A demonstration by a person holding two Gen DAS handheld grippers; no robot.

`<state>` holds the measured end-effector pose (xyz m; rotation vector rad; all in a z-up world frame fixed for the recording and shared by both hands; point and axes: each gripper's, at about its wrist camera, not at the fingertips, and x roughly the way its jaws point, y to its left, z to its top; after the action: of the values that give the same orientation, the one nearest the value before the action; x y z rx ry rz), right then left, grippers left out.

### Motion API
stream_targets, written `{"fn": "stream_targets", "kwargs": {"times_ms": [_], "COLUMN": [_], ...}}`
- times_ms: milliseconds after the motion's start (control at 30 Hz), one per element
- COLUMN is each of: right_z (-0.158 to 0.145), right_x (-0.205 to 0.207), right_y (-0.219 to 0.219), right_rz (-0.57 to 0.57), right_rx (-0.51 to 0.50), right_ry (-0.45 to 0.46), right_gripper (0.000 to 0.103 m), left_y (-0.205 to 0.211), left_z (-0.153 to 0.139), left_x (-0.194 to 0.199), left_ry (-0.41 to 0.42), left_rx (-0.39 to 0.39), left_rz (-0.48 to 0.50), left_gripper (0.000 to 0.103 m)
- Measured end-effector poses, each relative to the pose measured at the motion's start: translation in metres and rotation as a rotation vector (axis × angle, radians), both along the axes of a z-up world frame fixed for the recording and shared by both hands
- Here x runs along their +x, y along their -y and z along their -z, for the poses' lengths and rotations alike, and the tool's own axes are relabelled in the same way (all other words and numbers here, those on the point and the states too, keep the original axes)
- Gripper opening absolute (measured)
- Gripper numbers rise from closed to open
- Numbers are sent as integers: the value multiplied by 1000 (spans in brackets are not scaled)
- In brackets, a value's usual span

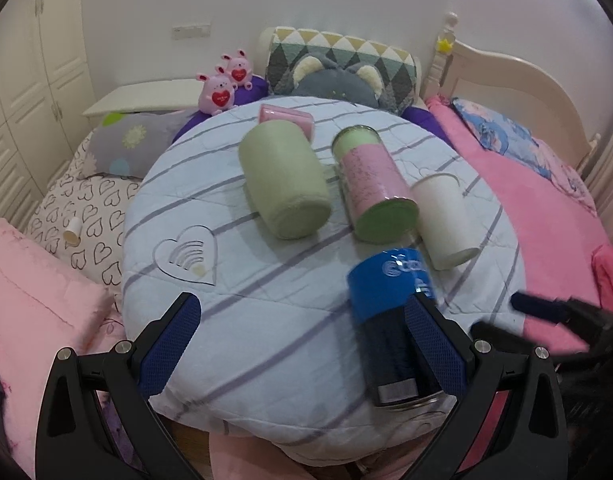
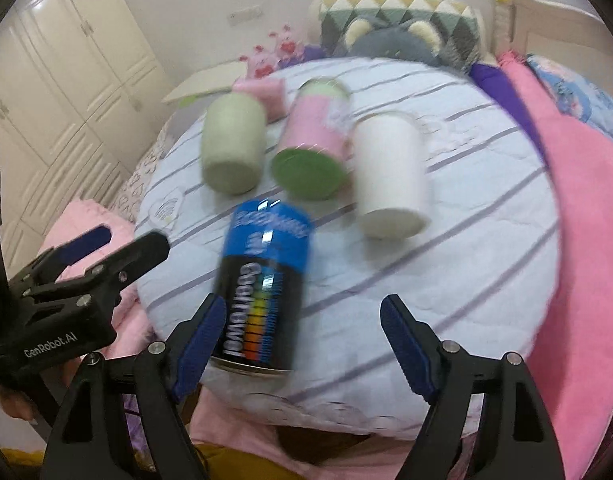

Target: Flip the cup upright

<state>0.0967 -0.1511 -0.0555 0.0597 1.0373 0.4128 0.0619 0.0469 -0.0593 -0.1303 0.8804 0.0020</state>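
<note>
Several cups lie on their sides on a round striped cushion (image 1: 234,320): a pale green cup (image 1: 284,184), a pink-and-green cup (image 1: 376,188), a white cup (image 1: 442,220) and a blue-and-black cup (image 1: 390,320). My left gripper (image 1: 302,344) is open; the blue-and-black cup lies against the inner face of its right finger. In the right wrist view my right gripper (image 2: 302,344) is open, with the blue-and-black cup (image 2: 266,280) beside its left finger. The pale green cup (image 2: 232,148), pink-and-green cup (image 2: 314,148) and white cup (image 2: 388,176) lie behind.
A small pink cup (image 1: 288,118) lies at the cushion's far edge. Pink bedding (image 1: 546,220) is on the right, pillows (image 1: 86,200) on the left, plush toys (image 1: 222,88) and a bed headboard (image 1: 518,92) behind. The left gripper's body (image 2: 66,288) is at left in the right wrist view.
</note>
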Motion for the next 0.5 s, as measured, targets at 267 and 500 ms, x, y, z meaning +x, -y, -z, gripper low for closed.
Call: {"fn": "stream_targets", "kwargs": {"times_ms": [267,500], "right_z": [-20,-4], "right_x": [18,34], "right_y": [45,53], "right_rz": [83,30], "right_rx": [-2,14], "right_ry": [106,63], "right_gripper": [81,81], "left_y": [48,76], "left_z": [10,12], "left_x": [9,22], "left_ry": [-51,-64], "left_rx": [38,70], "left_rz": [-4,-11], "left_gripper": [103,103]}}
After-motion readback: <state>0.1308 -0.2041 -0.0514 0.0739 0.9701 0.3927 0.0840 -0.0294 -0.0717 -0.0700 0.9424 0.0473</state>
